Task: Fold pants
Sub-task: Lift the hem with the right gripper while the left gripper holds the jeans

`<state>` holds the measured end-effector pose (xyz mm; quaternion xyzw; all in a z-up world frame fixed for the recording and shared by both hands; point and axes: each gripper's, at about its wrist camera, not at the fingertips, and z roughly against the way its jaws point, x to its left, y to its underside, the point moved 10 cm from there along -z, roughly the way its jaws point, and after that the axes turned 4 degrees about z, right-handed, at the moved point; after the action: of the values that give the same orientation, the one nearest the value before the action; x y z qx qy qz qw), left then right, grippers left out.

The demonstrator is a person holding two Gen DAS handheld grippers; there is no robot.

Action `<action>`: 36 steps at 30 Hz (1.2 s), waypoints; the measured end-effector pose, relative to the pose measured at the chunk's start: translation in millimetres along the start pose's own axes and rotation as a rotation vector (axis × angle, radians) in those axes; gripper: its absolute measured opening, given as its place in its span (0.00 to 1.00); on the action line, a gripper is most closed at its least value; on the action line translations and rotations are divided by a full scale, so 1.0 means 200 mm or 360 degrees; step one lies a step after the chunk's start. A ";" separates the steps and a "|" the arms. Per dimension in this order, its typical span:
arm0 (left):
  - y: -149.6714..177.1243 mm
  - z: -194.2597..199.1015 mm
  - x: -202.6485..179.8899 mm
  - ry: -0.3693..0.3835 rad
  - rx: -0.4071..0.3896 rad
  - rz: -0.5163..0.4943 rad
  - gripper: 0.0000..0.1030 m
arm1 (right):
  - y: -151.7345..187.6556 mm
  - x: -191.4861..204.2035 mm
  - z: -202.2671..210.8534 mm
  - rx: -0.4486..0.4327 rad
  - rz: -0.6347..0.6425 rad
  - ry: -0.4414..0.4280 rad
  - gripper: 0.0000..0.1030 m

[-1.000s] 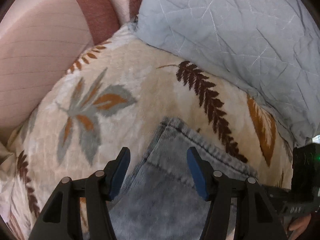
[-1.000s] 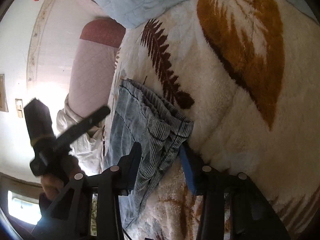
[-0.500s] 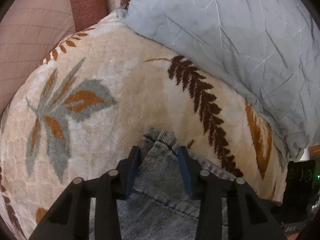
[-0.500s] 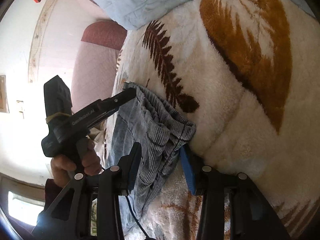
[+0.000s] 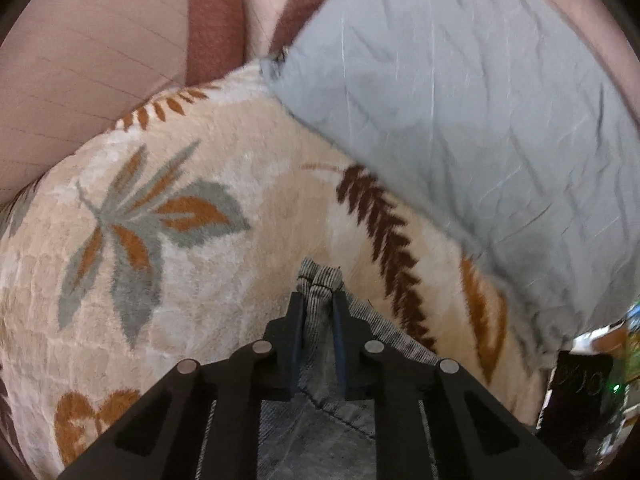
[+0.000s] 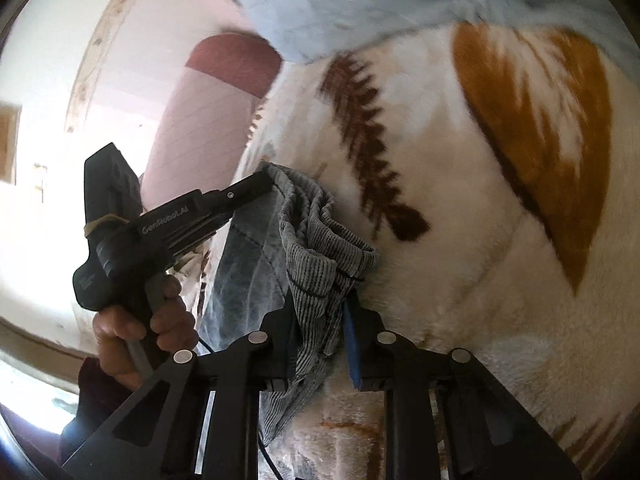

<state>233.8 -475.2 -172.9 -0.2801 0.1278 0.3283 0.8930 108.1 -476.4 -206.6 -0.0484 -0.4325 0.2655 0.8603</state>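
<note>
Grey-blue corduroy pants (image 5: 320, 396) lie on a cream leaf-patterned blanket (image 5: 200, 264). In the left wrist view my left gripper (image 5: 319, 304) is closing, and its pads pinch a bunched corner of the pants' edge that sticks out past the fingertips. The right wrist view shows my right gripper (image 6: 320, 312) also closing, with a thick fold of the pants (image 6: 316, 264) pressed between its pads. There the left gripper (image 6: 256, 184), held by a hand (image 6: 136, 328), grips the far corner of the same edge.
A pale blue quilt (image 5: 480, 120) covers the blanket's far right side. A pink and maroon padded headboard (image 5: 100, 68) rises behind the bed. A black device (image 5: 576, 384) with a green light sits at the right edge.
Both grippers have closed on the pants' edge. The left one moved forward to the pants' corner, then narrowed onto it. The cloth is now bunched and lifted between the two grips.
</note>
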 end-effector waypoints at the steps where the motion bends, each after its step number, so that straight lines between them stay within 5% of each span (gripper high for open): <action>1: -0.01 0.03 0.01 0.0017 -0.0028 0.0010 0.14 | -0.01 0.02 0.01 -0.0014 0.0031 -0.0005 0.18; 15: 0.01 0.64 0.19 0.0127 -0.0355 0.0160 0.14 | 0.15 0.56 0.08 -0.0136 0.0556 -0.0238 0.16; 26: 0.39 0.91 0.53 -0.0016 -0.0394 0.0257 0.14 | 0.60 0.85 -0.09 0.0147 0.0859 -0.0356 0.16; 36: 0.76 0.90 0.94 -0.0256 -0.0268 0.0443 0.14 | 1.01 0.82 -0.34 0.0489 0.1037 -0.0276 0.18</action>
<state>282.3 -178.0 -168.2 -0.3064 0.0655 0.4796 0.8197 155.3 -212.2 -194.4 -0.0310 -0.4206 0.5904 0.6881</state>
